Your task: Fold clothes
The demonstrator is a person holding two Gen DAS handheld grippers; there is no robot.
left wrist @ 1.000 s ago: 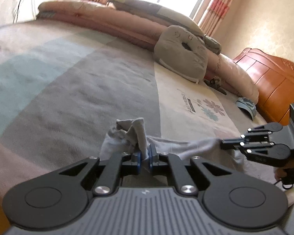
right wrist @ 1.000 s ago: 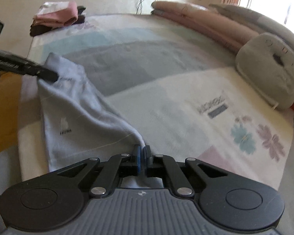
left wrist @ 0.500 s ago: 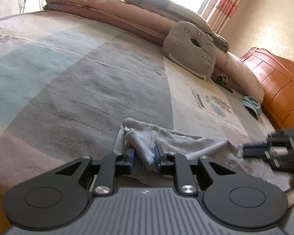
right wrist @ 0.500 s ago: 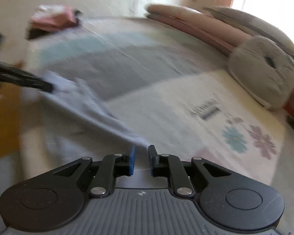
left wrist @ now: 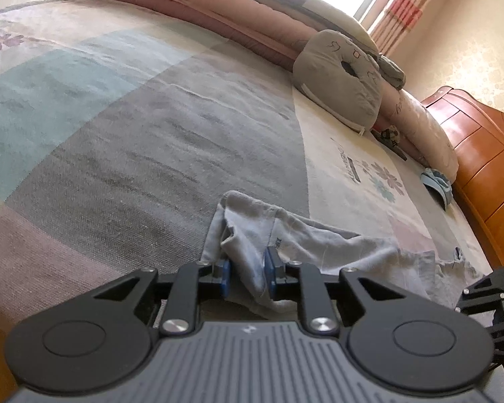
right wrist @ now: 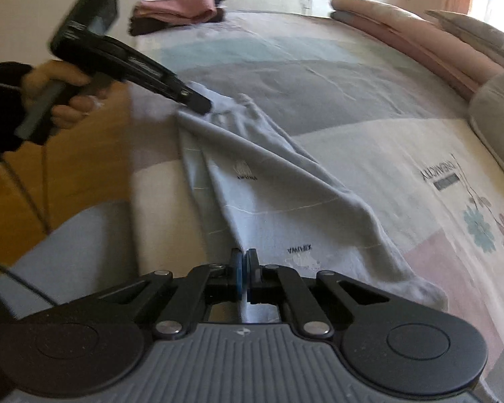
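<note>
Left claw (left wrist: pixel 246 269) stands part open with a bunched fold of the grey garment (right wrist: pixel 268 201) loose between the pads, no real pinch. Right claw (right wrist: pixel 244 270) has just been closing and is clamped on the near hem. The garment lies stretched along the near edge of the bed (right wrist: pixel 319 77). Risk, as we judge it: if we pull right now, the left end slips free, the cloth skews, and the fold comes out crooked or slides off the edge.
</note>
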